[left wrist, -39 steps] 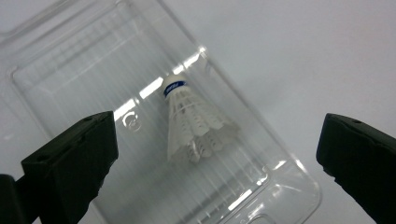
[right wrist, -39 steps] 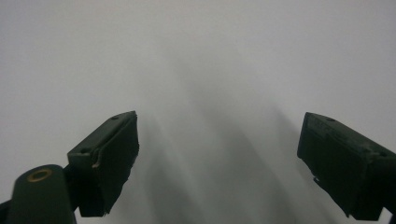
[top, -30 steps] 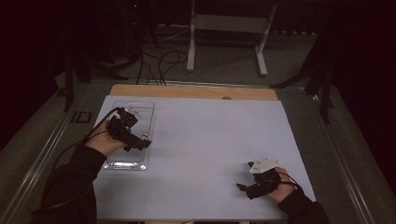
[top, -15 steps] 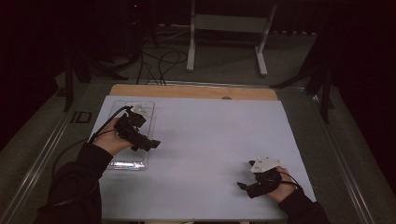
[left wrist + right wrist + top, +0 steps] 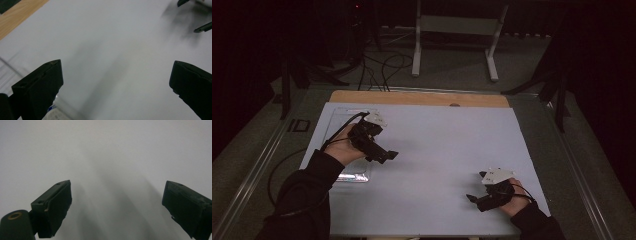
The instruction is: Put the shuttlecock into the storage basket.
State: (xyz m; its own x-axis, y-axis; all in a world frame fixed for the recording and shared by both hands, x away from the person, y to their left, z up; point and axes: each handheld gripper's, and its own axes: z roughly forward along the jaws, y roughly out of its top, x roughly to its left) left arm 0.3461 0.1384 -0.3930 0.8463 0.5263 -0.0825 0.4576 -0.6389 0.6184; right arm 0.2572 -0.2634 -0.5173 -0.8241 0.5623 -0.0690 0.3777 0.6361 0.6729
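White sheet (image 5: 447, 145) covering most of the table in the high view, with a wooden strip (image 5: 422, 98) along the far edge. At mid left, clear plastic tray (image 5: 354, 176) lying flat on the sheet, partly under the left hand (image 5: 339, 149). Left gripper (image 5: 384, 156) held just off the tray's right edge, pointing toward the frame's centre, jaws spread. Right gripper (image 5: 476, 196) low at lower right, well apart from the tray, jaws likewise parted and holding nothing. Judging the step as a reach for the tray: best to turn the left gripper back over the near rim, come down level, and close on the thin wall rather than the floor, since clear plastic like this probably flexes and slips; best also to bring the right one across to steady the other side. No writing legible from above. In the left gripper view, left gripper (image 5: 116, 82) wide and empty, a corner of the tray (image 5: 53, 112) at lower left by the left jaw, carrying a bluish label too blurred to read; wooden strip (image 5: 17, 15) at upper left, right gripper (image 5: 188, 16) at upper right. In the right gripper view, right gripper (image 5: 116, 200) wide over bare sheet (image 5: 112, 150); no brand or text anywhere.
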